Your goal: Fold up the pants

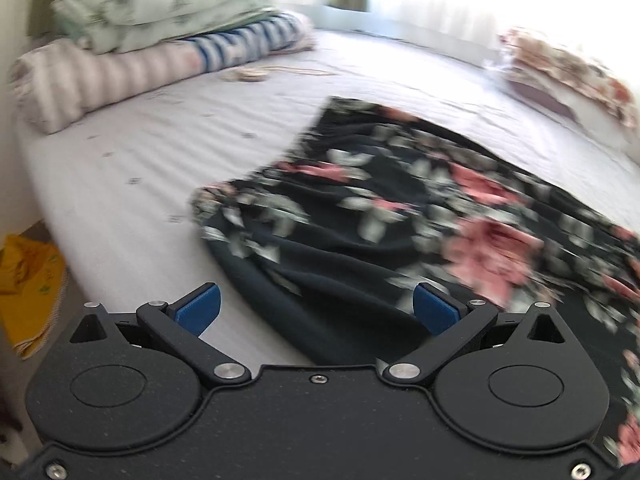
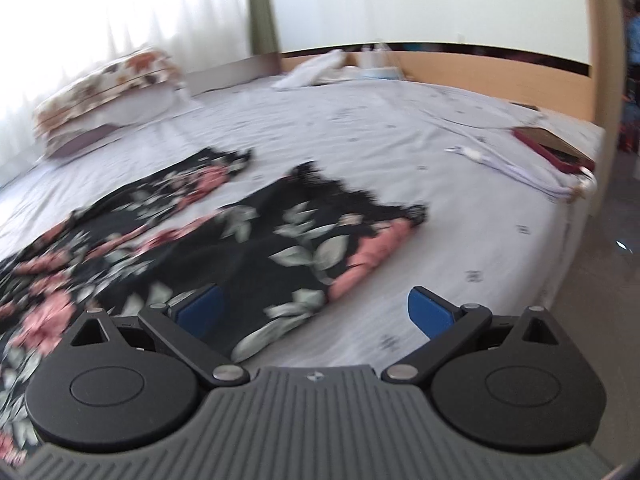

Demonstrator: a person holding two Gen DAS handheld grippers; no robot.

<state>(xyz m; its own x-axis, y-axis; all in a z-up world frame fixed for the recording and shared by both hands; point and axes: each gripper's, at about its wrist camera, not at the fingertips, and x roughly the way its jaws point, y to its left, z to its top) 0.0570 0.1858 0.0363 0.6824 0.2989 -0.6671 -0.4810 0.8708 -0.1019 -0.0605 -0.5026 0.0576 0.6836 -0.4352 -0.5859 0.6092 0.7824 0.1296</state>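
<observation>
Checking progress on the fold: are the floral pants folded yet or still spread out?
Spread out. The floral pants lie flat on the bed sheet, both legs apart and extended; neither open claw holds fabric.

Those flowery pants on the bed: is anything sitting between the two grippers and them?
Nothing visible. The left gripper and right gripper are both open right above the floral pants, with only pants fabric and bare bedsheet ahead. The pillow and phone lie well off to the sides.

Pants (image 1: 400, 216) look like thin, soft matte cloth, though it's blurry. Bed (image 1: 140, 160) sheet's matte ribbed fabric. Fingers (image 2: 428, 312) are smooth blue plastic.
</observation>
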